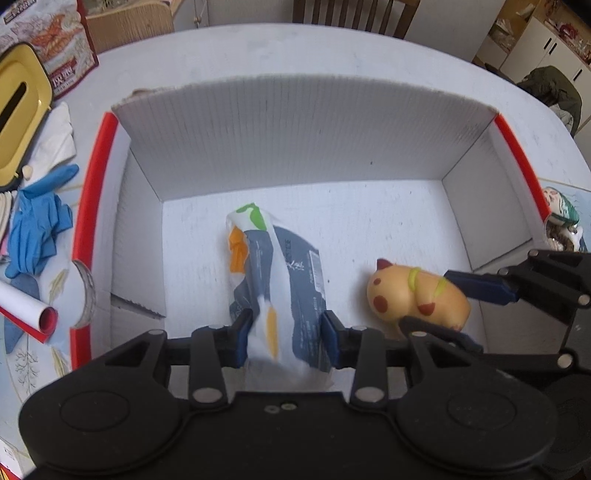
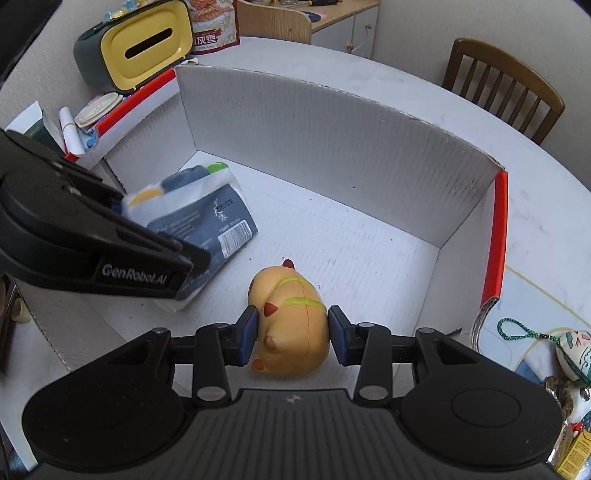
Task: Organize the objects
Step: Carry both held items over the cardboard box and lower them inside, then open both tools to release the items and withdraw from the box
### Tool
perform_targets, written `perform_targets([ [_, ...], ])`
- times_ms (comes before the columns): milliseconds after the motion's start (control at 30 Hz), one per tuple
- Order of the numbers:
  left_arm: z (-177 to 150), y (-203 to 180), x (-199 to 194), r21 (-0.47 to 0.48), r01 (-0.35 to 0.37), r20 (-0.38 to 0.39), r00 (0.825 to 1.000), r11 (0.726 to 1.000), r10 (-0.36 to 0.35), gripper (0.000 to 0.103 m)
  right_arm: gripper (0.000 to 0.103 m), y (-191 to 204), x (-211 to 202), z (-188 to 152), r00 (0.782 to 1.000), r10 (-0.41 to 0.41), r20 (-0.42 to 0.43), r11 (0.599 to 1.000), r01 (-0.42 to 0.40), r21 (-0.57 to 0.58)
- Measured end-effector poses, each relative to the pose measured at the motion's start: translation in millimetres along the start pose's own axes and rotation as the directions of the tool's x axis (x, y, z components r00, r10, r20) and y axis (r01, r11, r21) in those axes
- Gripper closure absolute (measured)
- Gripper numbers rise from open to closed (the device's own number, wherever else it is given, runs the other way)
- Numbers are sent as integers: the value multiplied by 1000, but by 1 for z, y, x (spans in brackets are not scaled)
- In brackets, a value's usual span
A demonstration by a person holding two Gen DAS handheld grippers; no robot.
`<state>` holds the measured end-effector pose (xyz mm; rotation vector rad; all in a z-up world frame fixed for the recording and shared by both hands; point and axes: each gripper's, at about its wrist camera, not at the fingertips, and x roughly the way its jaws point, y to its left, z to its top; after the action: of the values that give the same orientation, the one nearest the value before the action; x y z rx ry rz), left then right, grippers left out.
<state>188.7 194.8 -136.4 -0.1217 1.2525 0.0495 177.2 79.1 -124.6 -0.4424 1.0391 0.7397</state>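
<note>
A white cardboard box with red edges sits open on the table; it also shows in the right wrist view. My left gripper is inside it, its blue pads against both sides of a grey-and-white tissue pack, which rests on the box floor. The pack also shows in the right wrist view. My right gripper is inside the box with its pads touching both sides of a yellow animal-shaped toy lying on the floor. The toy also shows in the left wrist view, with the right gripper around it.
A yellow tissue box, a snack bag, blue gloves and a red-and-white roll lie left of the box. A small doll with a green cord lies right of it. Wooden chairs stand beyond the table.
</note>
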Motion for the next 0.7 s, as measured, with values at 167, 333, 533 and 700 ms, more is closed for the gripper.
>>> perform_targets([
  [167, 0, 1, 2, 3, -4, -16, 1000, 1000, 4, 61, 61, -2, 0, 2, 1000, 3, -13, 1000, -3, 8],
  [333, 1, 3, -1, 5, -5, -13, 1000, 1000, 5, 51, 50, -3, -3, 1, 1000, 21, -9, 1000, -21, 5],
  [533, -2, 4, -17, 24, 5, 39, 999, 1000, -6, 39, 46, -3, -17, -2, 1000, 23, 19, 1000, -22, -14],
  [700, -6, 4, -31, 17, 23, 86, 996, 1000, -24, 37, 46, -7, -35, -4, 998, 36, 55, 999, -36, 8],
])
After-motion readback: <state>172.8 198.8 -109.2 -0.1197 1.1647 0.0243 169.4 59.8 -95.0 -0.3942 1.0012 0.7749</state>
